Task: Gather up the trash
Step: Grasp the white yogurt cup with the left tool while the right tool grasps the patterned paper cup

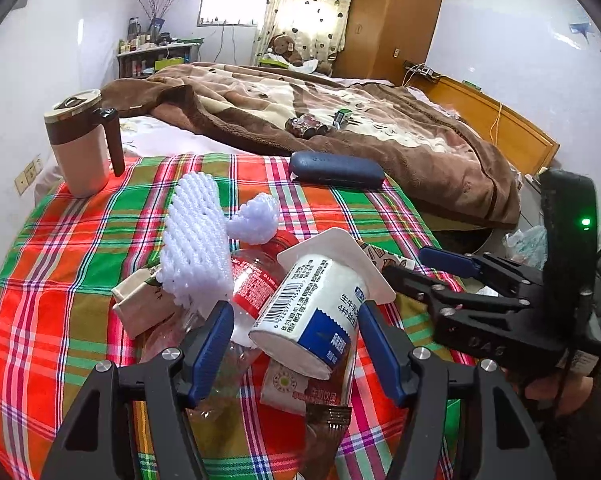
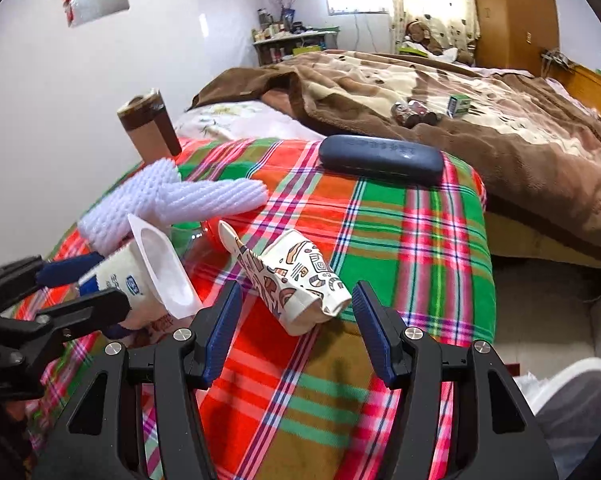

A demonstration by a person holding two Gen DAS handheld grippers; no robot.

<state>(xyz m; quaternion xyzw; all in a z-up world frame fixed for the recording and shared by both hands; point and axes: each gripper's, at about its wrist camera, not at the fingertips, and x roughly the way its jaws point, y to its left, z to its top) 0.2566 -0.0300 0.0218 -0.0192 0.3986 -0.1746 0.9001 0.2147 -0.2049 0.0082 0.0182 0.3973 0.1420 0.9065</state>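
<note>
Covering the table, the plaid cloth (image 1: 80, 248) bears our trash — yogurt cup (image 1: 312, 312) at six o'clock between our spread left gripper (image 1: 296, 348), paper cup (image 2: 296, 280) between our spread right gripper (image 2: 296, 312), neither pinched.

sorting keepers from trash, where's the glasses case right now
The glasses case lies flat at the far edge of the plaid cloth, right of centre in both views, just before the brown blanket and apart from the trash.

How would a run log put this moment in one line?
left tongs: open around yogurt cup | right tongs: open around paper cup
</note>
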